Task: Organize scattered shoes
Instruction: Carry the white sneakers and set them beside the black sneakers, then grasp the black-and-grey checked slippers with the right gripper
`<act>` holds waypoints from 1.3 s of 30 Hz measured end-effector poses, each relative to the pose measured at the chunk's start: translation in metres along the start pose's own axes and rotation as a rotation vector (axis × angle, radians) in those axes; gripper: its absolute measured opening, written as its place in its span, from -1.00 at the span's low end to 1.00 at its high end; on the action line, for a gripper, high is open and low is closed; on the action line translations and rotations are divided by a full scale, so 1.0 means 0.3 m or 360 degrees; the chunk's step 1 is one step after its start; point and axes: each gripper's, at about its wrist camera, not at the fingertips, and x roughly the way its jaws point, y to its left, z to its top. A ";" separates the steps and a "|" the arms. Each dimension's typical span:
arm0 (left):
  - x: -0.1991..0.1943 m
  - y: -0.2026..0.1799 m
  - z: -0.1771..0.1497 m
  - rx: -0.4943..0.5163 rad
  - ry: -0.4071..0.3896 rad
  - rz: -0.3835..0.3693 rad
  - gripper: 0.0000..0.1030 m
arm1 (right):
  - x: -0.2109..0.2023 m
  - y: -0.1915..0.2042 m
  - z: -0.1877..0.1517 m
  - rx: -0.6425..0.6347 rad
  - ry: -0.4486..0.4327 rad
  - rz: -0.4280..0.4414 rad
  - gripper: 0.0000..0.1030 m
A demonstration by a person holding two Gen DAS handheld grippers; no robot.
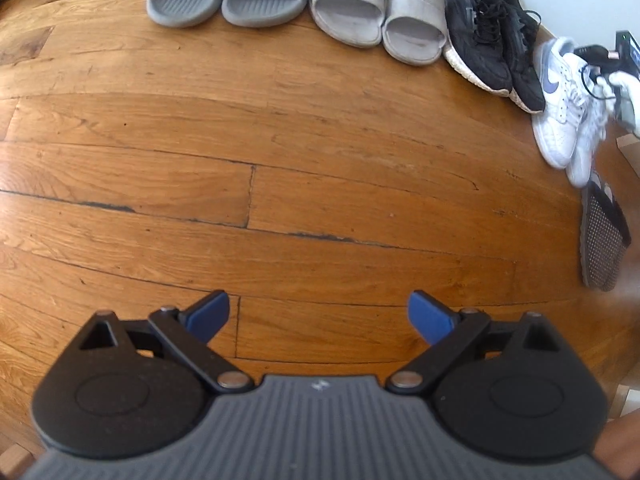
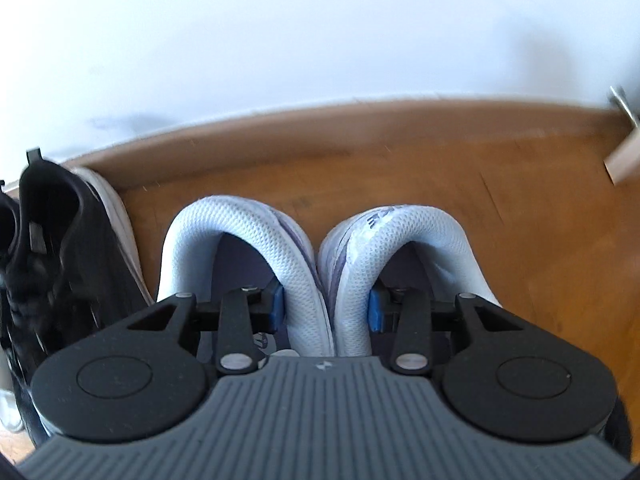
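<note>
A wooden floor fills the left wrist view, shoes lined along its top edge so pairs sit together. At lower centre of the right wrist view, the right gripper clamps both white sneakers by their inner collars — toes hidden. The left gripper gapes, empty. Far right, a dotted item is cut off.

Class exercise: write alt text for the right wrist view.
The right hand-held gripper pinches the adjoining inner collars of two white mesh-lined sneakers, one finger inside each shoe. A black sneaker with a white sole stands beside them on the wooden floor.
</note>
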 end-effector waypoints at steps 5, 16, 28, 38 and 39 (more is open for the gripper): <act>0.014 0.026 0.008 -0.0042 0.0022 0.0047 0.88 | 0.033 0.090 0.063 -0.0132 -0.0013 0.0005 -0.24; 0.027 0.014 0.036 -0.0030 0.0025 0.0086 0.88 | 0.042 0.081 0.119 -0.0149 -0.0007 0.0117 0.25; -0.003 -0.028 -0.001 0.0058 0.0032 0.0042 0.89 | -0.213 -0.522 -0.446 -0.0383 0.0271 -0.0019 0.76; -0.010 -0.269 0.022 0.0359 0.0010 -0.0068 0.89 | -0.118 -0.837 -0.869 0.0184 0.0627 -0.0072 -0.28; -0.014 -0.284 0.020 0.0378 0.0001 -0.0083 0.89 | -0.121 -0.823 -0.882 0.0180 0.0610 -0.0090 -0.40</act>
